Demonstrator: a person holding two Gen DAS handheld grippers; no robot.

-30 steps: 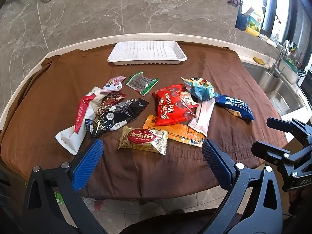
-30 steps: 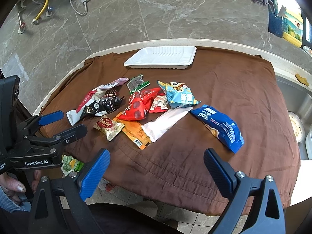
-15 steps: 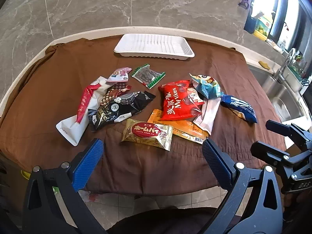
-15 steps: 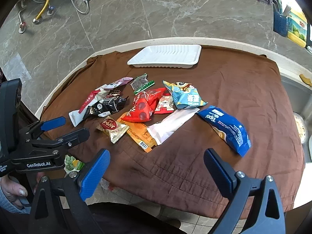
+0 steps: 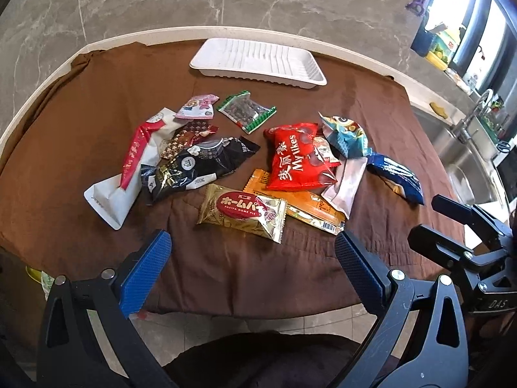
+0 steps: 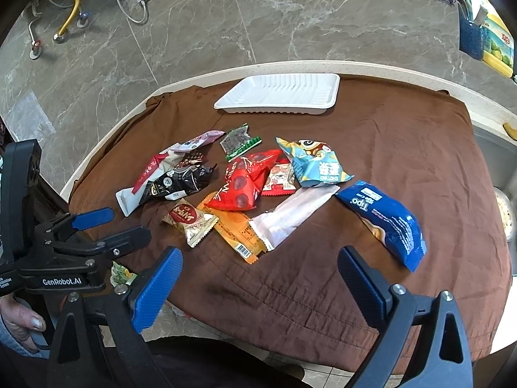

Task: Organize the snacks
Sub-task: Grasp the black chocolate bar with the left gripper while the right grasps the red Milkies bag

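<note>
Snack packets, loose and overlapping on the brown-clothed desk (image 5: pixel 97 103) short of the empty white tray (image 5: pixel 258 64); left gripper (image 5: pixel 248 262) and right gripper (image 6: pixel 258 278) hovered, fingers apart, empty; risk: gold Home Pie packet (image 5: pixel 242 211) overlapped the orange packet (image 5: pixel 310 213), so a grasp might drag both

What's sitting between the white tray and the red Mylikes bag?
In both wrist views, only the small clear green-edged packet lies between the white tray and the red Mylikes bag; the rest is bare brown cloth.
</note>
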